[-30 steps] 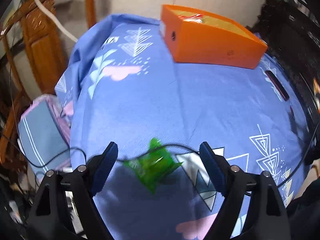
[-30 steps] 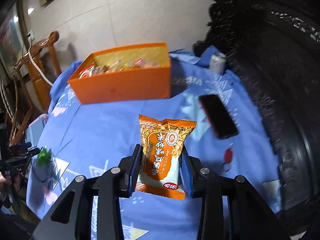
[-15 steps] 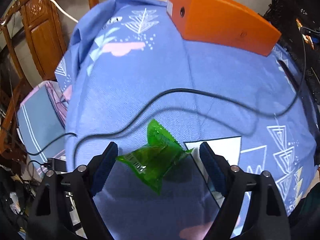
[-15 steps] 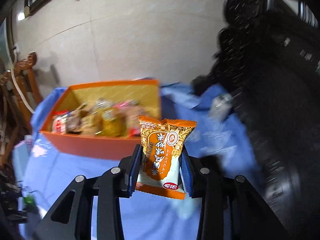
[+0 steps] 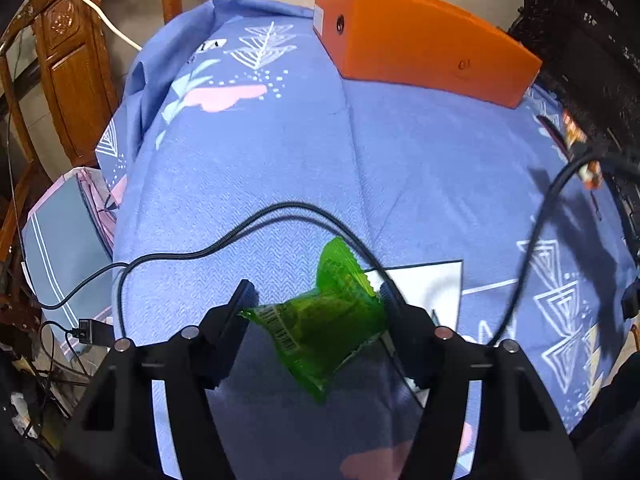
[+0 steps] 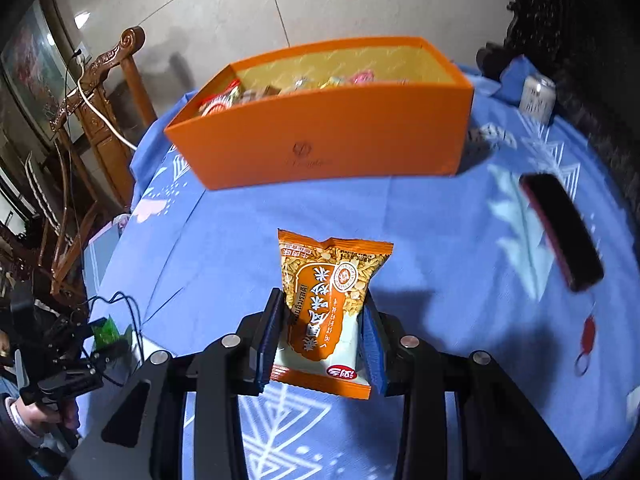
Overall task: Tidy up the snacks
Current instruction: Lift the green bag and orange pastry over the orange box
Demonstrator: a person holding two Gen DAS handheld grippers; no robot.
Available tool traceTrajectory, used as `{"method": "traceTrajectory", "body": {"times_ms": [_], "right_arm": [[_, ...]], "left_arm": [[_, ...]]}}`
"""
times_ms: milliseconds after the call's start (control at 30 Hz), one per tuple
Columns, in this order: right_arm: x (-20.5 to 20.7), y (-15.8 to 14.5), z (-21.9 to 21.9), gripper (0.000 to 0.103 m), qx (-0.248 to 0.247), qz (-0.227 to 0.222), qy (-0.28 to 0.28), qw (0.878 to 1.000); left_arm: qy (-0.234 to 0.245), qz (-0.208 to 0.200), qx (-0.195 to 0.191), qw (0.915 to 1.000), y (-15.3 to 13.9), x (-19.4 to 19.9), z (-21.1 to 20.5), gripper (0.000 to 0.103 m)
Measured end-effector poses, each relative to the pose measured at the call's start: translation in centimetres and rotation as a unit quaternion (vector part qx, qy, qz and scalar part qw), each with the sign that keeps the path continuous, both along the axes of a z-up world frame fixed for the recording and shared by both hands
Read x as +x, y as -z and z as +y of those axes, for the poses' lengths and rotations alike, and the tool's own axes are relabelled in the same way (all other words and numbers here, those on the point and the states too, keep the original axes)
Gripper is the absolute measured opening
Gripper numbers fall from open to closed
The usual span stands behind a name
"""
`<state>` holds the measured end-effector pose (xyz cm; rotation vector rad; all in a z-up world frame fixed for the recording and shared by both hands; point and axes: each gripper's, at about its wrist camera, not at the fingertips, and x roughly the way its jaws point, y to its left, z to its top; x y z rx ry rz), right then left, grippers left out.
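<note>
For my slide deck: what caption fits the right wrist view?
Right gripper holding an orange snack packet before the orange box.

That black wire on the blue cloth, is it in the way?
Yes. The black cable loops across the tablecloth right by the green snack packet between the left gripper fingers, so it could snag.

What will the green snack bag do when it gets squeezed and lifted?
The green snack bag looks thin and crinkly, so it will probably crumple between the left gripper pads. It seems light. Its shiny film might slip, and the loose end will likely flop.
</note>
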<state>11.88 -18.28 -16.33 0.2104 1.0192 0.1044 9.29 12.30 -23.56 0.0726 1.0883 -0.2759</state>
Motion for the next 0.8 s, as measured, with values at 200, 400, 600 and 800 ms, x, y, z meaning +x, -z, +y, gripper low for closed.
{"method": "traceTrajectory", "body": {"times_ms": [200,400,600,800], "right_arm": [[-0.4,-0.1,0.4,0.038,0.009,0.005,0.003,1.000],[-0.8,-1.6,-0.2,0.038,-0.002,-0.011,0.006,1.000],[-0.8,-5.2,-0.7,0.038,-0.011,-0.049,0.001,0.999],[1.0,-10.3,-1.8,0.038,-0.019,-0.102,-0.001,0.995]], "left_arm": [[-0.009,-0.019,-0.003,0.9998,-3.0,-0.7,1.1,0.063],[-0.021,-0.056,0.009,0.9982,-8.1,0.0,1.9,0.063],[-0.004,-0.114,0.005,0.9934,-15.0,2.0,-1.2,0.063],[0.000,-0.150,-0.016,0.9885,-20.4,5.9,-6.6,0.063]]}}
